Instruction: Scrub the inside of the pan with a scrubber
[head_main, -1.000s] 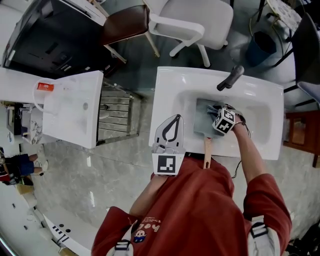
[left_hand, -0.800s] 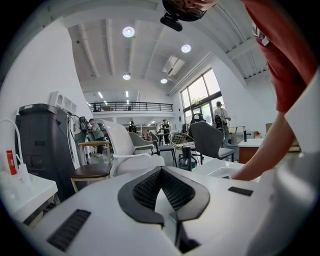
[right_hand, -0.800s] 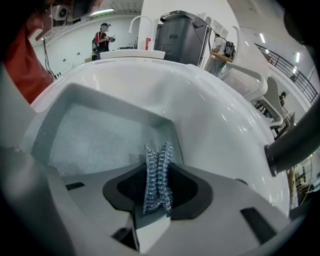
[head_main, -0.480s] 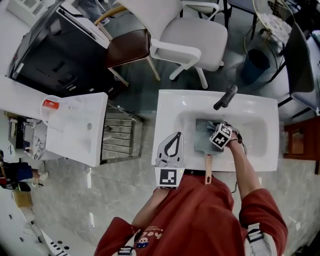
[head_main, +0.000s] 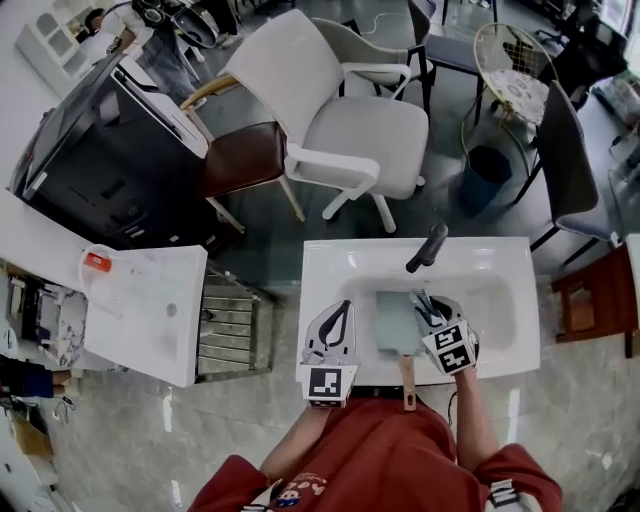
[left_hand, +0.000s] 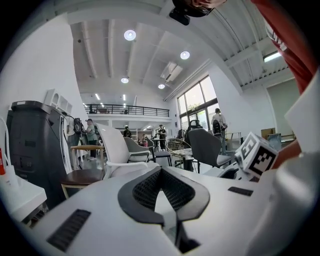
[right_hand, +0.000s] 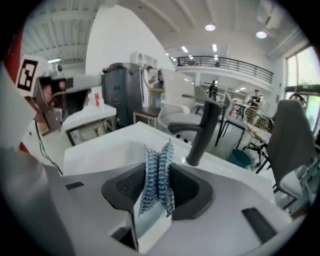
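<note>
Right gripper (right_hand: 158, 161) jaws are pinching the steel-mesh scrubber (right_hand: 150, 196). It's folded and upright between the pads, and the grip looks firm.

Left gripper (left_hand: 160, 172) jaws are pressed together at the tips with nothing between them.

In the head view, the right gripper (head_main: 422, 300) sits lower centre-right of the frame, over the right edge of the grey square pan (head_main: 390, 322). The pan lies flat in the basin of the white sink (head_main: 330, 262). Its wooden handle (head_main: 407, 380) sticks out over the front rim toward you.

The right gripper view looks level, past the black faucet (right_hand: 202, 131) into the room, not down into the pan. So I judge the scrubber is off the pan floor, and you're mid-task, between strokes or repositioning. I can't tell how clean the pan is.

For the next move, pitch the jaws down and seat the scrubber on the pan's inside. Press lightly and stroke across it. The pan is loose in the basin, so it may slide.

Your left gripper (head_main: 344, 306) is just left of the pan over the sink's front-left rim, clear of the handle. Consider bracing the handle with it.

Pose: both forearms come up from the bottom of the frame, and your right wrist is angled toward upper left. The left gripper points up-frame, parked.
</note>
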